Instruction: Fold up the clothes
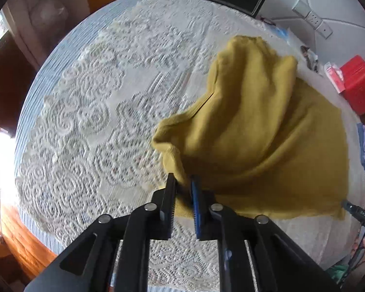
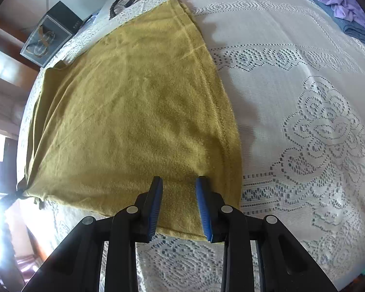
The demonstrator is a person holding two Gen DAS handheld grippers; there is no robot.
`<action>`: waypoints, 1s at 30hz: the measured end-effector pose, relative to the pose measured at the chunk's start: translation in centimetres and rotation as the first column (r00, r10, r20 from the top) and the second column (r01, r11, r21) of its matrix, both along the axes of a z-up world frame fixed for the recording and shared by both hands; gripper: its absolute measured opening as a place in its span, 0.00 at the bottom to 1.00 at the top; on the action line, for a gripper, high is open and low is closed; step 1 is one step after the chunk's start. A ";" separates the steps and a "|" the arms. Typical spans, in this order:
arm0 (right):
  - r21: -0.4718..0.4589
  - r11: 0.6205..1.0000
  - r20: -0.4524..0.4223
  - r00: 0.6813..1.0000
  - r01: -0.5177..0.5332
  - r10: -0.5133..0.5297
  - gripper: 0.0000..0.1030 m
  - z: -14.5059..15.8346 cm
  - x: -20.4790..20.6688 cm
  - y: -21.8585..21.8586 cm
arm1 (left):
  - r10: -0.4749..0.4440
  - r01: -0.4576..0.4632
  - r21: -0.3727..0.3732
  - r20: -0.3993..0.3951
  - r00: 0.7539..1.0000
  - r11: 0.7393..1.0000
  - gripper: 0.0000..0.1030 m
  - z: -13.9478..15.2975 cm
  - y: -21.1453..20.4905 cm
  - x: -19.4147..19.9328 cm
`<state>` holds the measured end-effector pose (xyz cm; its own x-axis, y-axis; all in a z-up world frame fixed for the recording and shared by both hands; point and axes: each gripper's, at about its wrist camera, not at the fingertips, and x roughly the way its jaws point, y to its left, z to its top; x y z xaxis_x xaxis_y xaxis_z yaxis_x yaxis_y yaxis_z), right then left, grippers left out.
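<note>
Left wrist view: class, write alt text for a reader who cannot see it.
The left hand-held gripper pinches a bunched corner of a mustard garment, lifting it off a white lace cloth. A red box sits at the right edge.

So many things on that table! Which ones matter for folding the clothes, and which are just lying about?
Part of the job:
mustard-yellow garment
left gripper, pinching a bunched edge of it
right gripper, open over its near edge

Just lying about:
red container
power strip
dark framed picture
purple and blue clothes
lace tablecloth
</note>
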<state>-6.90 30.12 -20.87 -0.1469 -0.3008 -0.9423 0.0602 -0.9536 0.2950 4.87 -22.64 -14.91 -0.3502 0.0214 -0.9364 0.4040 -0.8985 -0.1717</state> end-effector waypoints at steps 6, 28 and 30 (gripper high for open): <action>0.031 0.999 -0.106 0.994 -0.011 0.014 0.35 4.7 -2.1 -1.7 | -0.159 0.156 -0.031 -0.134 0.978 0.987 0.77 5.9 0.7 -10.9; 0.126 0.988 -0.099 0.992 0.086 -0.073 0.79 1.9 -28.3 -4.9 | -0.376 0.375 0.031 0.113 0.920 0.927 0.67 -7.2 0.4 -38.1; 0.145 0.987 -0.092 0.995 0.063 -0.050 0.87 0.8 -29.0 -5.5 | -0.414 0.418 -0.001 0.142 0.899 0.908 0.54 -7.2 1.9 -37.5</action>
<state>-35.92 24.62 -20.11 -0.2438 -0.1479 -0.9585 0.0242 -0.9889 0.1465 -32.60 -20.73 -22.10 -0.1856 0.1080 -0.9767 0.0096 -0.9937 -0.1117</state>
